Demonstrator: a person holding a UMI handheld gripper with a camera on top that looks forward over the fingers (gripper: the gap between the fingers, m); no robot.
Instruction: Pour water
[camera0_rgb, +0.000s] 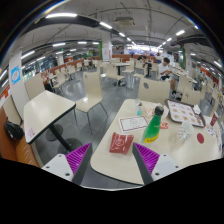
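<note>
green bottle waits beyond open fingers

ahead of the gripper (112, 158), on a pale table (175, 150), a green bottle (153, 124) stands upright, just beyond the 2 fingers. they are spread wide, holding nothing. a red packet (121, 144) lies between them on the table, a white sheet (132, 124) left of the bottle.

One green bottle (153, 124), one red packet (121, 144), one white card (133, 124) and one patterned tray (186, 112) sit on the near table (115, 168); two purple finger pads (76, 158) show.
</note>
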